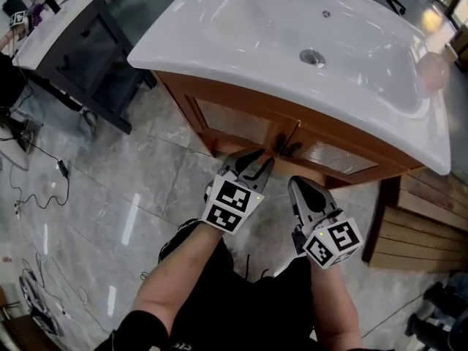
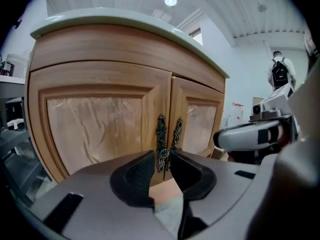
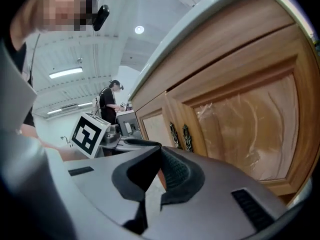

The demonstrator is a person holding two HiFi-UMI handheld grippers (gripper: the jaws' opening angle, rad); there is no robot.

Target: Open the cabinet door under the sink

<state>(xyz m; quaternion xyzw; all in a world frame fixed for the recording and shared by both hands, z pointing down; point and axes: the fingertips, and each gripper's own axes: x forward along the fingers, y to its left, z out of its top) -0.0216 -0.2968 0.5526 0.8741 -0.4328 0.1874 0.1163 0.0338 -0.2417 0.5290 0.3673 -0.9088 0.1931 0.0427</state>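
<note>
the two wooden cabinet doors (image 2: pixel 100 119) under the white sink (image 1: pixel 241 28) are closed, their dark ornate handles (image 2: pixel 161 134) paired at the middle seam. the left gripper (image 1: pixel 257 163) points at the handles, jaws released around one handle's lower end. the right gripper (image 1: pixel 300 185) hangs just to its right, jaws clenched on nothing.

Head camera is looking steeply down, sink (image 1: pixel 241 20) filling 12 to 2 o'clock over the cabinet (image 1: pixel 245 119) front. Camera on the left gripper (image 1: pixel 257 161) is facing the doors (image 2: pixel 100 119) close and nearly square-on; camera on the right gripper (image 1: pixel 296 185) is viewing them obliquely, receding toward 9 o'clock. All three are sharing the paired door handles (image 2: pixel 169 134).
</note>
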